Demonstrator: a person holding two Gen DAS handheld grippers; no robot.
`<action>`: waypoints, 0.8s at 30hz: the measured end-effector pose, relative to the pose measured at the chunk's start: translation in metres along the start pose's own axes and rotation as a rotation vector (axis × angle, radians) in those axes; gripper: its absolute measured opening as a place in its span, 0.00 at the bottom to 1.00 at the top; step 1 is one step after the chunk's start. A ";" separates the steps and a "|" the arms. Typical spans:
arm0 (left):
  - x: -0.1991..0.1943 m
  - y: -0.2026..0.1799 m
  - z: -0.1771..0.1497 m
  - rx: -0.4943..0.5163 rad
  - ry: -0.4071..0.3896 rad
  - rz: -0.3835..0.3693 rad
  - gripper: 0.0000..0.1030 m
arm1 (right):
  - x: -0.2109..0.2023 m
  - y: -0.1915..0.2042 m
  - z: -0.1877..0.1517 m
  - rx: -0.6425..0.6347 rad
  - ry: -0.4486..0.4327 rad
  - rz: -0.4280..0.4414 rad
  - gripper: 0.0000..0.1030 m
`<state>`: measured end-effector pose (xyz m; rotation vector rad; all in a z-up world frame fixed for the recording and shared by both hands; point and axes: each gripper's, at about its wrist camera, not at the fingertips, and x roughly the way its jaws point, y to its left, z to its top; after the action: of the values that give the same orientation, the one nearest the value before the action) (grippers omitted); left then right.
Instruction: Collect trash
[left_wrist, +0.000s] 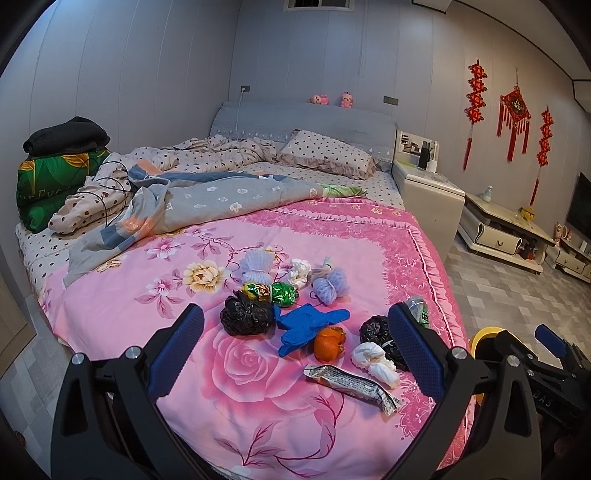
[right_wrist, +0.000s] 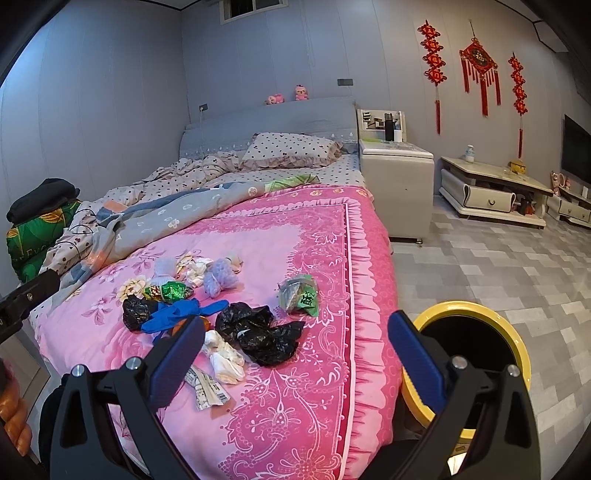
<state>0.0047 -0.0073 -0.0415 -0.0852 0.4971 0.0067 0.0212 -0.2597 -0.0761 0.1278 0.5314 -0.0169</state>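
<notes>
Both jaws stand wide apart and empty: the left gripper (left_wrist: 295, 343) and right gripper (right_wrist: 295, 347) hover over the pink bedspread (left_wrist: 207, 406). Trash lies scattered there: black bags (right_wrist: 258, 332), a blue glove (left_wrist: 306, 325), tissue wads (left_wrist: 373, 360), a wrapper (left_wrist: 351, 384). All looks light, soft and crushable; pinching each mid-bulge should suit. The yellow-rimmed bin (right_wrist: 469, 306) stands just beside the bed.

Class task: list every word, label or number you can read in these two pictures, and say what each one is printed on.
"rEve", cut off: green quilt.
"酸", likely: green packet.
"DAS", uncertain: side of right tongs, seen in the left wrist view.
Too small or blurred to read: long wrapper, candy wrappers, red wall hanging.
</notes>
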 end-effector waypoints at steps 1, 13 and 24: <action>0.002 0.000 -0.001 -0.001 0.005 -0.003 0.93 | 0.001 -0.001 0.000 0.003 0.000 -0.007 0.93; 0.037 0.015 0.001 -0.035 0.117 -0.097 0.93 | 0.042 -0.023 0.015 -0.016 0.018 -0.066 0.93; 0.084 0.077 -0.006 -0.091 0.243 -0.049 0.93 | 0.106 -0.035 0.016 -0.033 0.125 -0.031 0.93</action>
<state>0.0738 0.0673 -0.0934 -0.1885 0.7374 -0.0290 0.1192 -0.2946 -0.1199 0.0889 0.6584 -0.0310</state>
